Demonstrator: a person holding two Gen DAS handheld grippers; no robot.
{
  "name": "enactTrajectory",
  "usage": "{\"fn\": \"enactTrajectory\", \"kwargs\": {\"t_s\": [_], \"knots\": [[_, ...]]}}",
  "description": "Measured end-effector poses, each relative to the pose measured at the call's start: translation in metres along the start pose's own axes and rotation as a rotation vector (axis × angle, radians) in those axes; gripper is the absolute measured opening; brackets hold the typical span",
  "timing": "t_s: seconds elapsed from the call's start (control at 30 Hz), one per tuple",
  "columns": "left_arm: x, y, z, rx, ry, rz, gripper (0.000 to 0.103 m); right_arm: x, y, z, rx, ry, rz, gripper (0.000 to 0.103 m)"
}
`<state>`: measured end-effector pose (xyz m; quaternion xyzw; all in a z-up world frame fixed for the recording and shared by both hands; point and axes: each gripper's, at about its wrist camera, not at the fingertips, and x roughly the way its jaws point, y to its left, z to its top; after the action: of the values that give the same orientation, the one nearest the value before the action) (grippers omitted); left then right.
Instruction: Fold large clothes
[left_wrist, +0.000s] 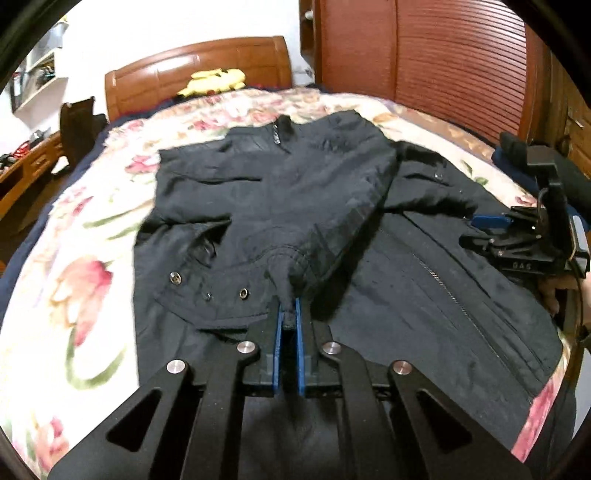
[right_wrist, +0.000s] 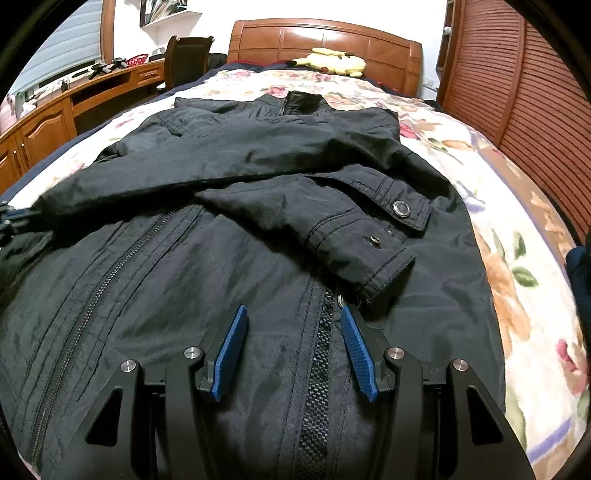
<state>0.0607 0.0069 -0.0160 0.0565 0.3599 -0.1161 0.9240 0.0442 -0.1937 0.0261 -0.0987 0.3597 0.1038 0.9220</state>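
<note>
My left claw (left_wrist: 289, 306) is clamped on a sleeve cuff (left_wrist: 284, 275) of the dark nylon zip jacket (left_wrist: 424, 280) spread on the floral-quilted bed (left_wrist: 74, 280); my right claw (right_wrist: 293, 317) hovers agape above it. Sleeve-folding step, I judge: next, carry that cuff across the chest.

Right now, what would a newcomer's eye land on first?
A large black zip-front jacket spread over the floral bedspread, sleeves folded across its front. The left gripper is shut on a pinch of the near sleeve's cuff; the right gripper hangs open above the jacket's hem. A yellow plush toy lies by the wooden headboard.
</note>
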Motion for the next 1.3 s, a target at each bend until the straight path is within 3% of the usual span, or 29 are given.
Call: {"fn": "enactTrajectory", "kwargs": {"t_s": [0.13,0.2,0.33,0.4,0.57,0.83,1.07,1.3], "knots": [[-0.012,-0.001,-0.010,-0.013,-0.023,0.014,0.014,-0.027,-0.003,-0.002,0.008,-0.044,0.011,0.055],[-0.021,0.000,-0.017,-0.027,-0.040,0.028,0.034,-0.041,-0.008,-0.008,0.011,-0.057,0.014,0.055],[-0.040,0.002,-0.030,-0.074,-0.076,0.014,0.056,-0.063,-0.019,-0.024,0.001,-0.062,-0.006,0.055],[-0.050,0.005,-0.038,-0.097,-0.095,0.011,0.081,-0.072,-0.027,-0.033,0.006,-0.067,-0.022,0.055],[-0.069,0.016,-0.059,-0.143,-0.120,0.038,0.081,-0.088,-0.049,-0.053,0.059,-0.060,-0.051,0.055],[-0.085,0.036,-0.087,-0.183,-0.089,0.095,0.081,-0.097,-0.072,-0.081,0.139,-0.011,-0.059,0.055],[-0.091,0.040,-0.104,-0.174,-0.056,0.124,0.081,-0.108,-0.081,-0.095,0.176,0.011,-0.001,0.055],[-0.087,0.037,-0.113,-0.183,-0.035,0.097,0.081,-0.109,-0.073,-0.105,0.148,0.014,0.031,0.055]]}}
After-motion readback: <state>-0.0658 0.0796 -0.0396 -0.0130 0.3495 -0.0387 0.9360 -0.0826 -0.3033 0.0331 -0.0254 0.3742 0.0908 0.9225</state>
